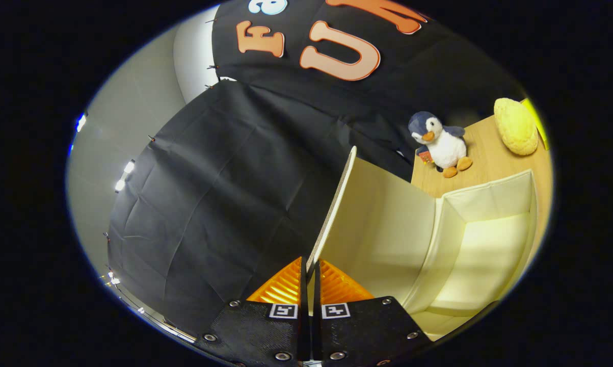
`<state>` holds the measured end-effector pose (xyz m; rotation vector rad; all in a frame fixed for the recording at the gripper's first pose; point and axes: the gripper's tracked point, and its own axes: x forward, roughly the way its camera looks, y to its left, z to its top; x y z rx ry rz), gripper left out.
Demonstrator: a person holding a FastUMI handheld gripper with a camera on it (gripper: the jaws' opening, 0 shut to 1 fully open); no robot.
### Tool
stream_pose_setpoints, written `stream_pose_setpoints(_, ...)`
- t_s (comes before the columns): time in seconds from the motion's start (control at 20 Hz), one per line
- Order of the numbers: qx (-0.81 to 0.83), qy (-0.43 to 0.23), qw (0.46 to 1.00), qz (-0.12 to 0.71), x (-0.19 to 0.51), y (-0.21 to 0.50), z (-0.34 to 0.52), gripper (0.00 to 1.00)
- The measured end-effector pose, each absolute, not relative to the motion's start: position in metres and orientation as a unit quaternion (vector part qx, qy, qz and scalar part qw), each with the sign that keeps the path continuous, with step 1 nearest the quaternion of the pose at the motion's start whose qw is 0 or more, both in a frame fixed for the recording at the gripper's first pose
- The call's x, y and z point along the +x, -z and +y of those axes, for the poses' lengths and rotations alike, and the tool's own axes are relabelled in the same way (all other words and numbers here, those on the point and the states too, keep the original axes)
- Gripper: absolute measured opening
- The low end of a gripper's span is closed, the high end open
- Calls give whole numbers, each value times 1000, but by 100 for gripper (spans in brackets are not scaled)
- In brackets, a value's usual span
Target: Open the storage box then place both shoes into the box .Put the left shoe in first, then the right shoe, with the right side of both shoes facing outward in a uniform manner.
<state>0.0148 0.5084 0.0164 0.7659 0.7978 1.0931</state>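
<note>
My gripper (310, 272) is shut on the edge of the storage box's lid (382, 219), a cream flap with a grey outer face. The flap stands raised, running from between my fingers away toward the black cloth wall. To the right of the flap the storage box (489, 204) lies open, showing its cream inner walls and bottom with nothing in it. The whole view is tilted.
The box rests on a wooden tabletop (489, 153). Beyond the box stand a plush penguin (441, 142) and a yellow knitted object (515, 126). Black cloth hangs behind and to the left, with a white wall and ceiling lights further left.
</note>
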Motion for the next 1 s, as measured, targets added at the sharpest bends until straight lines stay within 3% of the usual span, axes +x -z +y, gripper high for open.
stream_pose_setpoints(0.2, 319, -494, 727, 355, 10, -8, 538, 11)
stream_pose_setpoints(0.3, 296, -490, 738, 356, 11, 6, 536, 27)
stream_pose_setpoints(0.35, 286, -489, 742, 359, 11, 13, 537, 48)
stream_pose_setpoints(0.4, 276, -485, 747, 361, 10, 16, 537, 61)
stream_pose_setpoints(0.45, 267, -479, 754, 362, 12, 20, 533, 80)
stream_pose_setpoints(0.55, 253, -463, 771, 356, 20, 29, 520, 96)
stream_pose_setpoints(1.0, 203, -323, 869, 314, 72, 67, 389, 98)
